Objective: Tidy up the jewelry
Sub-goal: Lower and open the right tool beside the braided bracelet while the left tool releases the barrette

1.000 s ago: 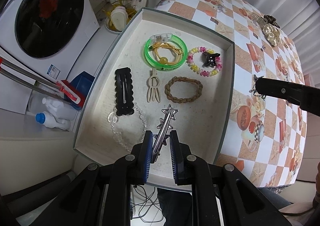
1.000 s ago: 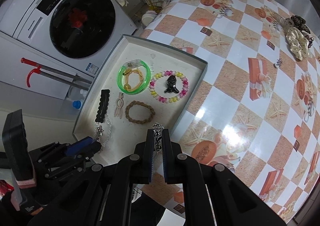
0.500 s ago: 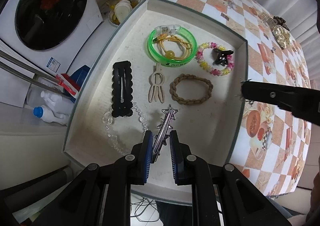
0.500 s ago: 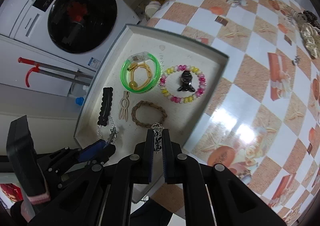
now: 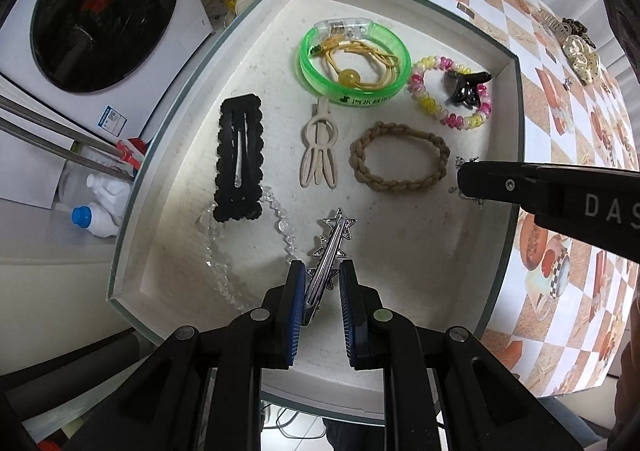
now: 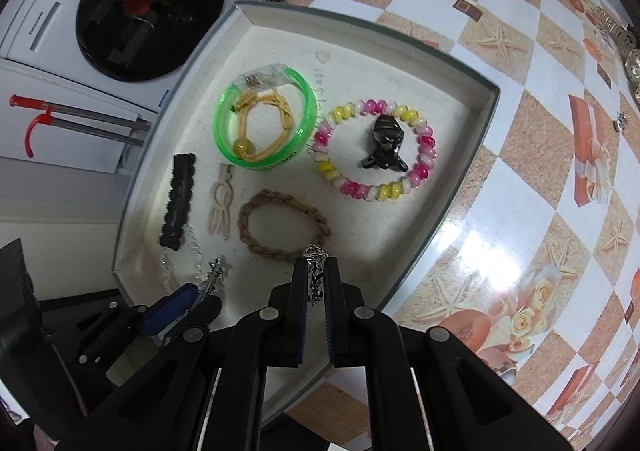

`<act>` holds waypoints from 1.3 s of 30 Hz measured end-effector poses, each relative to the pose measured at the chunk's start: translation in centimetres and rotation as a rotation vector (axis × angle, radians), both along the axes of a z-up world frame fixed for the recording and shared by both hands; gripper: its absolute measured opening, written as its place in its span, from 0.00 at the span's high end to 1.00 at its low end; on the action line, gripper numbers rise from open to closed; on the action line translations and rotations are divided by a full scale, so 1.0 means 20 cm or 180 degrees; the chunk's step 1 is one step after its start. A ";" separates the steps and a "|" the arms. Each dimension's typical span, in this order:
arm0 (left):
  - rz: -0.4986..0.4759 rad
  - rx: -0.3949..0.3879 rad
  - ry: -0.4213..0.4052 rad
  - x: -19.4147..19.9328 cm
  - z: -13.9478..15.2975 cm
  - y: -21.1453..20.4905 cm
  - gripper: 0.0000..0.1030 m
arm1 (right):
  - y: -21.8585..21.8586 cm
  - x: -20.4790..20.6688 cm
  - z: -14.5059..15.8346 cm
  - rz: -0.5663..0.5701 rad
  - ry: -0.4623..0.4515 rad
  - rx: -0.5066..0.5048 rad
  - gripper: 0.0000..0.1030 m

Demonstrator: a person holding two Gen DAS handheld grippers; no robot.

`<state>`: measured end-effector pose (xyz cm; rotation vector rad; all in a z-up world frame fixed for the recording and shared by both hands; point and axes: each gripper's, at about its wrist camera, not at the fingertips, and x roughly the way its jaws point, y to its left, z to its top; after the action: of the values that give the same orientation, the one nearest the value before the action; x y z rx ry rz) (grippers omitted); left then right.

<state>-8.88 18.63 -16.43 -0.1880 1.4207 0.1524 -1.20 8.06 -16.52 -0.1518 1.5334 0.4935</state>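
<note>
Left hand-held gripper (image 5: 319, 283) sits at bottom centre of its view, pads nearly closed on a silver star hair clip (image 5: 330, 247); the clip's star end pokes up-frame past the tips, over the white tray (image 5: 516, 123). Right hand-held gripper (image 6: 316, 283), bottom centre of its own view, is pinched tight on a small silver filigree piece (image 6: 315, 275), held just below the brown braided band (image 6: 280, 227). In the tray: green bangle (image 6: 264, 123) w/ a yellow cord inside, upper middle; pink-yellow bead bracelet (image 6: 376, 147) right of it, black claw clip (image 6: 386, 143) inside it. Black snap clip (image 5: 239, 157) at left, cream clip (image 5: 319, 147) beside it. Checkered table (image 6: 540, 171) fills the right side.
</note>
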 end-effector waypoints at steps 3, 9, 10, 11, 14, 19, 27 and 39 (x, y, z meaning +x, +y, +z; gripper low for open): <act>-0.0007 0.0004 0.0018 0.00 -0.01 -0.01 0.78 | 0.00 0.00 -0.03 0.0001 0.0020 -0.0060 0.92; -0.0037 0.0008 0.0043 0.02 -0.02 -0.01 0.78 | -0.06 -0.01 -0.06 0.0008 0.0037 -0.0092 0.92; -0.0042 0.0011 0.0045 0.02 -0.03 -0.01 0.78 | -0.06 -0.02 -0.06 0.0007 0.0040 -0.0093 0.92; -0.0048 0.0013 0.0047 0.02 -0.03 -0.01 0.78 | -0.06 -0.02 -0.07 0.0000 0.0044 -0.0094 0.92; -0.0062 0.0020 0.0045 0.03 -0.03 0.00 0.78 | -0.06 -0.02 -0.07 -0.0011 0.0048 -0.0103 0.92; -0.0071 0.0034 0.0042 0.03 -0.03 -0.02 0.78 | -0.02 -0.01 -0.10 -0.0020 0.0067 -0.0137 0.92; -0.0069 0.0051 0.0055 0.04 -0.03 -0.02 0.78 | 0.02 -0.02 -0.16 -0.0004 0.0107 -0.0190 0.92; -0.0090 0.0095 0.0083 0.04 -0.01 -0.02 0.78 | 0.03 -0.01 -0.15 -0.0057 0.0136 -0.0108 0.91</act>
<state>-8.10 18.19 -16.72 -0.1417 1.4457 0.1532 -1.41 8.65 -19.48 -0.1544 1.5840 0.4593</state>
